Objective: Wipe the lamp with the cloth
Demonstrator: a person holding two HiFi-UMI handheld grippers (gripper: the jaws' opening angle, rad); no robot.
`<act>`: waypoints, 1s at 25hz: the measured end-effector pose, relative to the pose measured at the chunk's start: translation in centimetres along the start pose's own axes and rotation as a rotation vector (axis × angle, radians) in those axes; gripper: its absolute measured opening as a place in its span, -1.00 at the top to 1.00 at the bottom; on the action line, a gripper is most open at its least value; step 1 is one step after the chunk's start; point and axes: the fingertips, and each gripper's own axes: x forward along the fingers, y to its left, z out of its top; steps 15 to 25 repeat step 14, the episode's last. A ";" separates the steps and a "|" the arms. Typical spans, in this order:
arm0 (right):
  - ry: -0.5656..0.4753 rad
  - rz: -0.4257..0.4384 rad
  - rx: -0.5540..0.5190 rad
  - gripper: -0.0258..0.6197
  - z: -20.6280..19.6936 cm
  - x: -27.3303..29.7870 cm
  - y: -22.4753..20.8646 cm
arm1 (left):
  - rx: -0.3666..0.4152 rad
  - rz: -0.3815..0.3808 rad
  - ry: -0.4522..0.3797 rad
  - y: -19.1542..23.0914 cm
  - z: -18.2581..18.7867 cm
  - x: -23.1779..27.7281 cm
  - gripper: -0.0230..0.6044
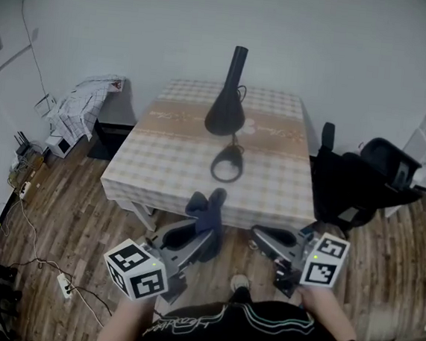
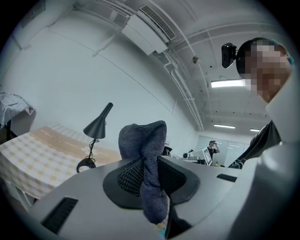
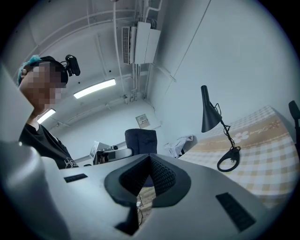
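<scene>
Wiping not yet begun, by the look. Left tool clamped on dark cloth, held at 6 o'clock, short of near edge of counter. Right tool at 5 o'clock, jaws closed together, nothing betw. them. Lamp standing approx. mid-counter at 12 o'clock, untouched, well apart from cloth. Whole wipe left to do. Bare counter open betw. near edge & lamp base. Black chair close at 3 o'clock, so less room on that side.

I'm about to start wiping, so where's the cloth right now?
The cloth is pinched in the left gripper, low in the head view, just short of the table's near edge.
</scene>
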 end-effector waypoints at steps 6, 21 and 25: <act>0.002 -0.004 -0.008 0.89 -0.2 0.2 0.8 | 0.019 -0.001 0.007 -0.7 -0.1 -0.6 0.70; 0.010 -0.017 -0.019 0.89 -0.5 0.4 0.8 | 0.018 -0.004 0.012 -0.8 -0.3 -1.0 0.70; 0.010 -0.017 -0.019 0.89 -0.5 0.4 0.8 | 0.018 -0.004 0.012 -0.8 -0.3 -1.0 0.70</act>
